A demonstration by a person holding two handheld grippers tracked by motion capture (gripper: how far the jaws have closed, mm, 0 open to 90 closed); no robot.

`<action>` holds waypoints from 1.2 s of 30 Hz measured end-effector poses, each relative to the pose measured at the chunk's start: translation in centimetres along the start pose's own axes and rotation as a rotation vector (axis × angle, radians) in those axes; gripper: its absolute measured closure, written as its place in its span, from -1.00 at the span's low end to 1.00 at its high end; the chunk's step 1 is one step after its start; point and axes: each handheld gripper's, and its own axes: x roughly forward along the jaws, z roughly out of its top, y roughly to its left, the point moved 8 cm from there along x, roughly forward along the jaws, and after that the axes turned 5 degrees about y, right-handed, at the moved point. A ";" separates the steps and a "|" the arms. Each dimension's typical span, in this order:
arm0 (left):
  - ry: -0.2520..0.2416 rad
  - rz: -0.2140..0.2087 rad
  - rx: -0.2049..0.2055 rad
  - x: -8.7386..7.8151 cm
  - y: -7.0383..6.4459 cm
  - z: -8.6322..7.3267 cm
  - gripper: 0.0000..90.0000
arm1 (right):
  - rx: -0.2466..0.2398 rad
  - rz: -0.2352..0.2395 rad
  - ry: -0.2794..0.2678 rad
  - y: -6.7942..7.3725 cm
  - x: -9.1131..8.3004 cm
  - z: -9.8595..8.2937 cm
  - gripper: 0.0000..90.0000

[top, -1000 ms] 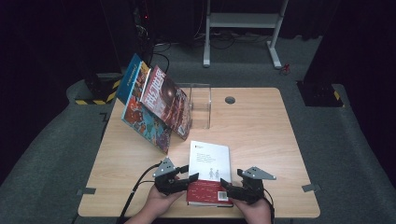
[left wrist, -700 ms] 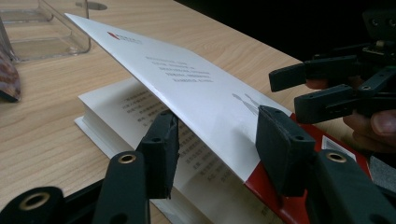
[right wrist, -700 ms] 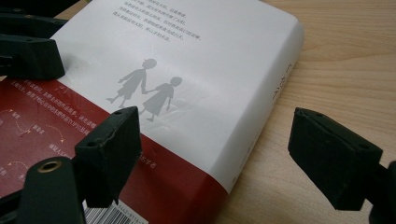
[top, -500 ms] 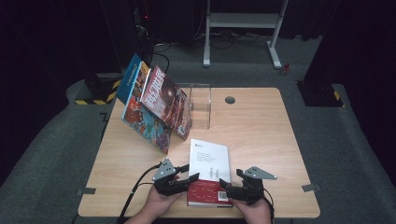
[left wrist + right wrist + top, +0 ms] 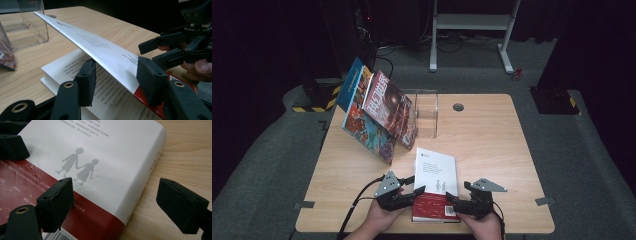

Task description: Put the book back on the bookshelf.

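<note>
A book with a white and red cover (image 5: 435, 170) lies near the front edge of the wooden table (image 5: 497, 145). My left gripper (image 5: 414, 185) is at its left side. In the left gripper view the front cover (image 5: 100, 47) is lifted off the printed pages (image 5: 107, 92). It passes between the spread jaws of the left gripper (image 5: 116, 72), one pad under it and one above. My right gripper (image 5: 458, 192) is at the book's right side. In the right gripper view the right gripper (image 5: 115, 195) is open astride the spine edge of the book (image 5: 105, 152).
A clear acrylic stand (image 5: 426, 115) sits at the back left of the table, with colourful magazines (image 5: 382, 112) leaning against it. A round grommet (image 5: 458, 106) is set in the tabletop behind. A white metal frame (image 5: 472, 22) stands on the floor beyond.
</note>
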 end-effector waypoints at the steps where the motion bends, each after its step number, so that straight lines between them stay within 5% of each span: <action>1: -0.002 0.001 0.007 0.0 -0.1 0.0 0.13 | -0.003 0.001 -0.001 0.0 0.0 0.0 -0.69; 15: -0.037 0.001 0.101 -0.4 -0.3 0.2 0.13 | -0.004 0.010 -0.003 0.1 0.0 0.1 -0.69; 29: -0.058 -0.019 0.102 -0.3 -0.1 -0.1 0.16 | 0.001 0.026 0.000 0.3 0.1 0.0 -0.70; 36: -0.085 -0.020 0.144 -0.6 -0.4 0.0 0.17 | 0.013 0.050 -0.006 0.3 0.1 0.1 -0.75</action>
